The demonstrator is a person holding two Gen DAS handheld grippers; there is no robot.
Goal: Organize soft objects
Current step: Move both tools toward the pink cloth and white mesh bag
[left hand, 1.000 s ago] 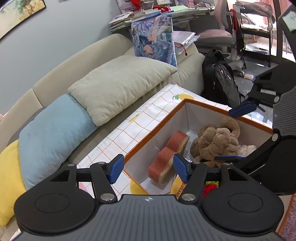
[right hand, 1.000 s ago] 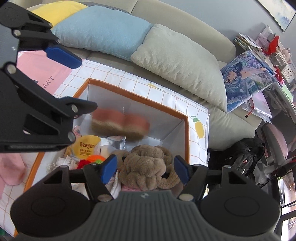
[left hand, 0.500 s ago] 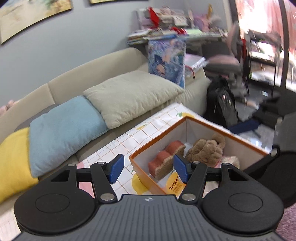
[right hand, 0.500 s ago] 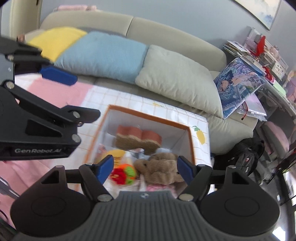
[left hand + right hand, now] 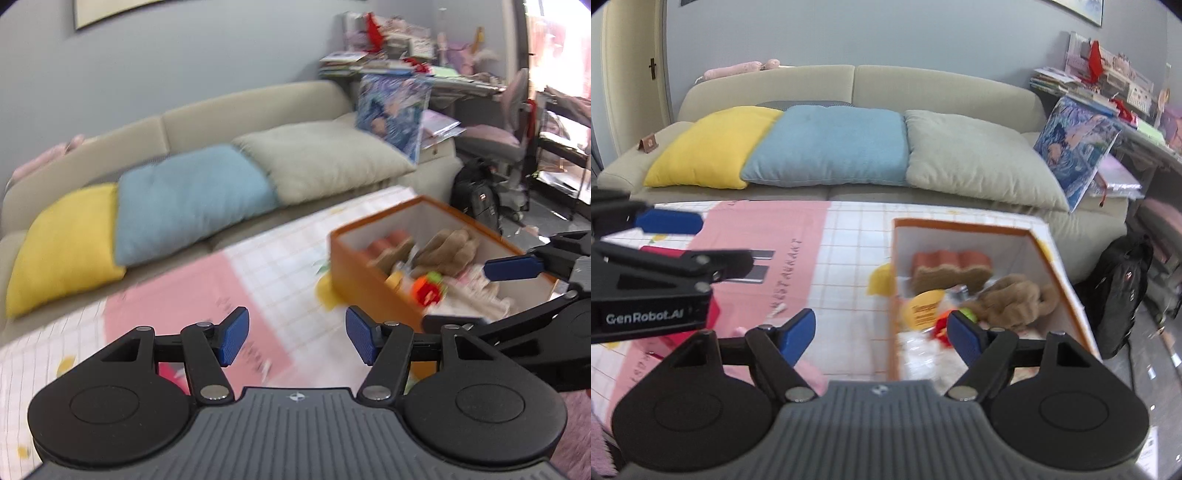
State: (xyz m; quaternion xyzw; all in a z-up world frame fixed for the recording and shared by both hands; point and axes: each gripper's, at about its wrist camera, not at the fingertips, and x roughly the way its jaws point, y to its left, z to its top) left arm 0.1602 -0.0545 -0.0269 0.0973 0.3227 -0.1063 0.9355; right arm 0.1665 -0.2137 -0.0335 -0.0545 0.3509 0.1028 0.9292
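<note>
Two hand-held grippers hover over a worktop [image 5: 849, 236] spread with a pink-and-white checked cloth, in front of a beige sofa [image 5: 857, 85].

The left gripper [image 5: 293, 341] has its blue fingers [image 5: 232, 339] apart with nothing between them; only the pink part of the cloth shows in the gap. Ahead and to the right of those fingers stands an open orange-rimmed storage box [image 5: 369, 273].

In the right wrist view the right gripper [image 5: 881, 338] has its fingers [image 5: 964, 338] spread, with only cloth and the box's near left wall in the gap. The left gripper's black frame reaches in at the left edge.

Just past the right finger, the storage box [image 5: 1067, 273] holds the soft things: a reddish-brown ridged cushion [image 5: 951, 267] leaning against the far wall, a brown plush toy [image 5: 1012, 297] on the right side, a yellow printed pouch [image 5: 921, 308] at the near left, and a small red-and-green toy [image 5: 955, 319] beside it, over pale crumpled packaging.

Beyond the fingers, three pillows line the sofa seat: yellow [image 5: 709, 147], blue [image 5: 831, 146], grey-green [image 5: 975, 158].
</note>
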